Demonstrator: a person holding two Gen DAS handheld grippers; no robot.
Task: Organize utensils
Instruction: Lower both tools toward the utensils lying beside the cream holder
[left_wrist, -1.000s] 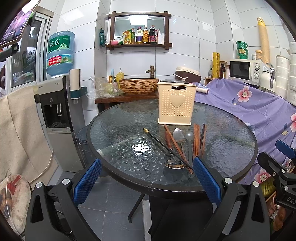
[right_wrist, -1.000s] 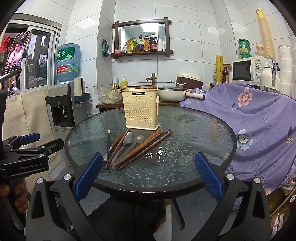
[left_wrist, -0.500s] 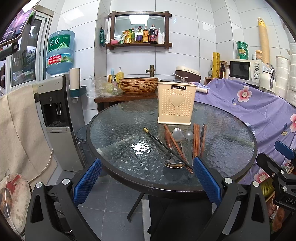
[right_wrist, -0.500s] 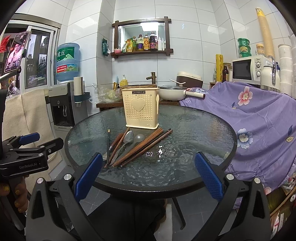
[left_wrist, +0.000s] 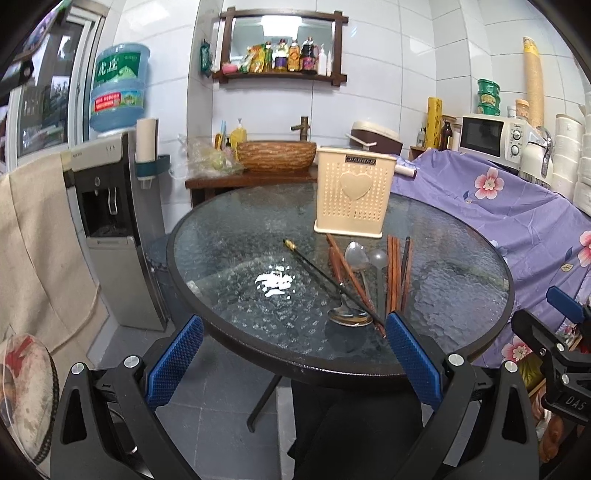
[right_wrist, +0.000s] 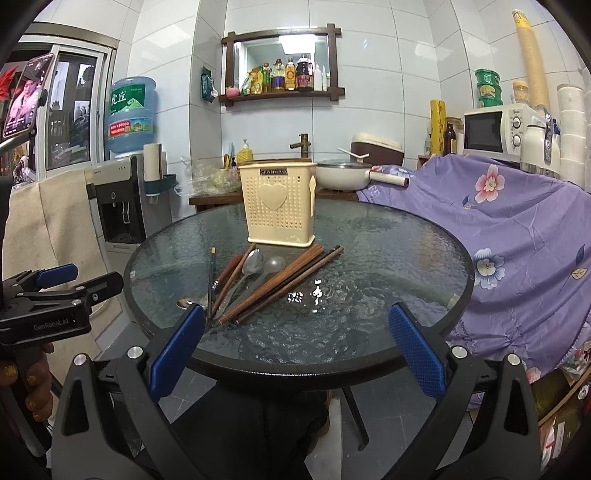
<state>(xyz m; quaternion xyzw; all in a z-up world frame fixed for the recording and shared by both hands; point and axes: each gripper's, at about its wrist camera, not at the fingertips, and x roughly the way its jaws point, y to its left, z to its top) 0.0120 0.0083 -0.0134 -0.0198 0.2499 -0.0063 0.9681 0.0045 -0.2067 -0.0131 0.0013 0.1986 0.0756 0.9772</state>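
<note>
A cream perforated utensil holder (left_wrist: 352, 195) (right_wrist: 277, 207) with a heart on its front stands upright on the round glass table (left_wrist: 229, 236) (right_wrist: 388, 254). In front of it lie loose utensils: brown wooden chopsticks (left_wrist: 394, 271) (right_wrist: 284, 282), a black chopstick with a gold tip (left_wrist: 325, 275) (right_wrist: 211, 282), metal spoons (left_wrist: 356, 258) (right_wrist: 253, 263) and a clear plastic spoon (left_wrist: 378, 258) (right_wrist: 274, 264). My left gripper (left_wrist: 293, 354) hangs open at the table's near edge, empty. My right gripper (right_wrist: 293, 347) is open too, just before the near rim, nothing between its fingers.
A water dispenser (left_wrist: 110, 229) with a blue bottle stands left of the table. Purple floral cloth (right_wrist: 517, 236) covers furniture on the right, with a microwave (right_wrist: 498, 133) behind. A wooden counter with a basin (left_wrist: 277, 155) lies beyond the table. A person's hand (right_wrist: 26, 384) holds the other gripper.
Both grippers have crept slightly closer to the table edge. The utensils and holder have not moved, and both grippers stay open.
</note>
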